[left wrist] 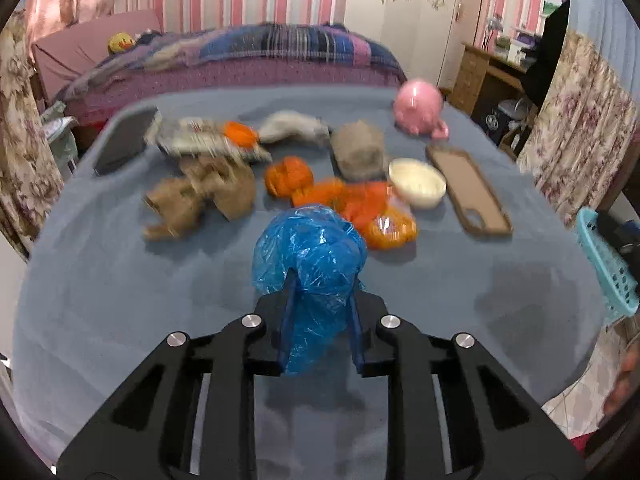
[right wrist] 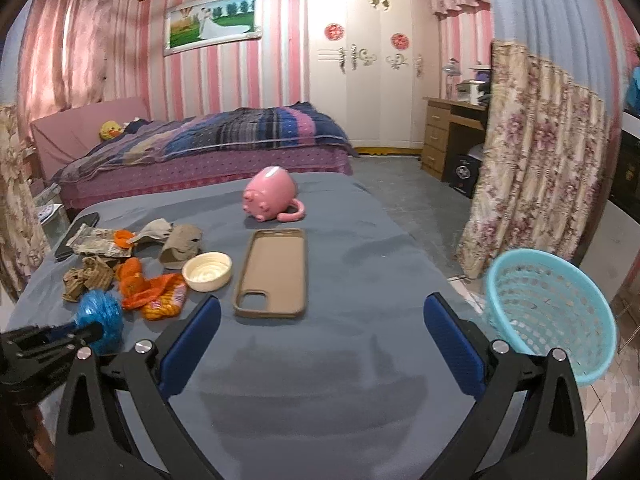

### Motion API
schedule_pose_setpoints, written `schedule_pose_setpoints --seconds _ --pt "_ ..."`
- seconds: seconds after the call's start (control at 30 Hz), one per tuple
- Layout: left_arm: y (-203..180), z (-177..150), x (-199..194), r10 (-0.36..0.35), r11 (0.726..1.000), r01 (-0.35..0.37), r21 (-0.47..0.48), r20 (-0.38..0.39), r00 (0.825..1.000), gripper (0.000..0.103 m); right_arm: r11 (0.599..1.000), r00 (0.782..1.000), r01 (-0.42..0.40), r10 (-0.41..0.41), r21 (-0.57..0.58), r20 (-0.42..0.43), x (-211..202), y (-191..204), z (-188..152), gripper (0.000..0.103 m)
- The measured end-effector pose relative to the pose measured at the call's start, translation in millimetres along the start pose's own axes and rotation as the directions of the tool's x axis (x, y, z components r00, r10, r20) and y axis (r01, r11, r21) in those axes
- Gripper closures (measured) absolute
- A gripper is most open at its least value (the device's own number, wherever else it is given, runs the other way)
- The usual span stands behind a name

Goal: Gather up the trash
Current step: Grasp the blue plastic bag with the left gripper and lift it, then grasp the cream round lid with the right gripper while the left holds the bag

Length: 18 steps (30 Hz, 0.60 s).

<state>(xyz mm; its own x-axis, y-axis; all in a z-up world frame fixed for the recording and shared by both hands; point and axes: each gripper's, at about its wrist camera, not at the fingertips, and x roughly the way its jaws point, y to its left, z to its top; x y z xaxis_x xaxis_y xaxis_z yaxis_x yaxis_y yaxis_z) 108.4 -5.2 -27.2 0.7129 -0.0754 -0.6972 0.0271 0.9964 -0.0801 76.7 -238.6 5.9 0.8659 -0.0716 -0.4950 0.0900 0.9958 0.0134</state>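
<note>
Pink-striped walls, a bed with a plaid quilt and a white wardrobe stand behind a table spread with a grey-blue cloth (right wrist: 360,280). At the table's right edge a turquoise basket (right wrist: 552,316) of perforated plastic leans with its mouth toward the right wrist camera; what shows of its inside is bare. A cream bowl (right wrist: 207,271) sits upright just beside a brown phone case (right wrist: 272,276) that lies flat with its hollow side up; both hold nothing. A pink pig-shaped mug (right wrist: 269,198) lies on its side farther back.

The left gripper (left wrist: 320,292) points down at the cloth with its blue fingers (left wrist: 287,320) drawn in narrow on a crumpled blue plastic bag (left wrist: 310,256), which bulges out ahead of the tips near the table's front left. In the right wrist view that gripper enters from the left edge, the bag at its tip. The right gripper (right wrist: 322,312) is angled down over bare cloth, its fingers spread wide with nothing between them.

More trash lies behind the bag: orange plastic wrappers (left wrist: 360,208), crumpled brown paper (left wrist: 200,196), a flattened printed packet (left wrist: 204,142) and a dark phone (left wrist: 124,142). Print on the wrappers and packet is too blurred to read.
</note>
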Motion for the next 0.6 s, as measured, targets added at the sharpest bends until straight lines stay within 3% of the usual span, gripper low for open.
schedule_pose_setpoints --seconds 0.2,0.27,0.3,0.4,0.6 --pt "21 52 -23 0.041 0.999 -0.04 -0.007 0.12 0.992 0.082 0.995 0.998 -0.063 0.061 -0.078 -0.029 30 38 13 0.004" --pt "25 60 -18 0.106 0.994 -0.111 0.018 0.155 0.982 0.082 0.99 0.995 -0.087 0.082 -0.112 -0.055 42 53 13 0.004" --pt "28 60 -12 0.144 0.989 -0.149 0.021 0.161 0.976 0.082 0.987 0.993 -0.103 0.095 -0.124 -0.065 46 59 12 0.004" --pt "44 52 0 0.162 0.986 -0.164 0.014 0.119 0.98 0.082 0.978 0.988 -0.14 0.127 -0.154 -0.093 58 74 7 0.004" --pt "71 45 0 0.197 0.98 -0.196 -0.025 0.115 0.974 0.082 0.966 0.972 -0.211 0.193 -0.147 -0.132 87 92 8 0.005"
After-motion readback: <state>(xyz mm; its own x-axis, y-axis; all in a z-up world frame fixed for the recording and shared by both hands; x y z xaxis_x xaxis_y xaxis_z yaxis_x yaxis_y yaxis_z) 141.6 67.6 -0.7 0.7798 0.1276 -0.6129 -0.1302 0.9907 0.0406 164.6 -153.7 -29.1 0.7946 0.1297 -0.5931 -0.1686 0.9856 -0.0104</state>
